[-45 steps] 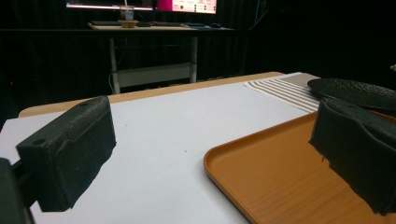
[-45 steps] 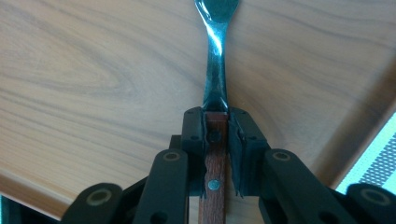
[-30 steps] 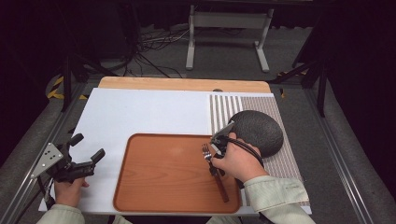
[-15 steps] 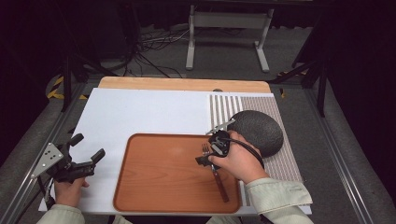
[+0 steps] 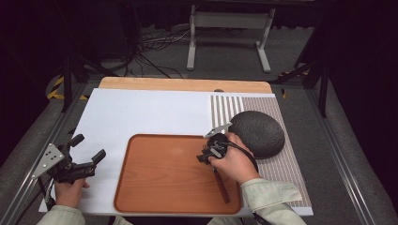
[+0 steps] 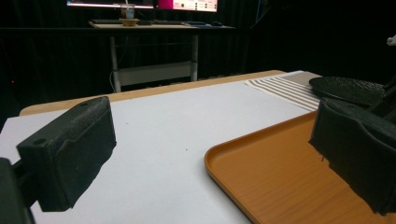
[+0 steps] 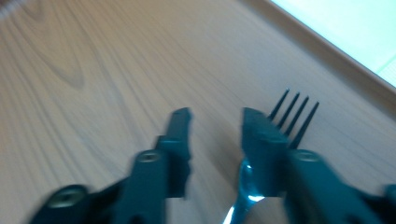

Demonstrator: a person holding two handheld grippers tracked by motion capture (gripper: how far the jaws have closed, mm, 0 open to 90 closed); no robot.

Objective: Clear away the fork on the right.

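High view: fork (image 5: 220, 180) on the brown tray (image 5: 159, 183), near its right edge, long axis running from the near right corner toward the far edge, tines under the right gripper (image 5: 210, 152). Left gripper (image 5: 77, 159) at the table's near left corner, released, nothing held.

Left gripper view: jaws wide apart over the white mat (image 6: 177, 135); tray rim to the right.

Right gripper view: tines (image 7: 294, 116) point away past the right jaw; jaws, just closing, narrowly parted, the fork's neck between them; contact cannot be told.

The right gripper (image 7: 215, 126) has just been closing its jaws above the fork (image 7: 292, 114), nothing between them.
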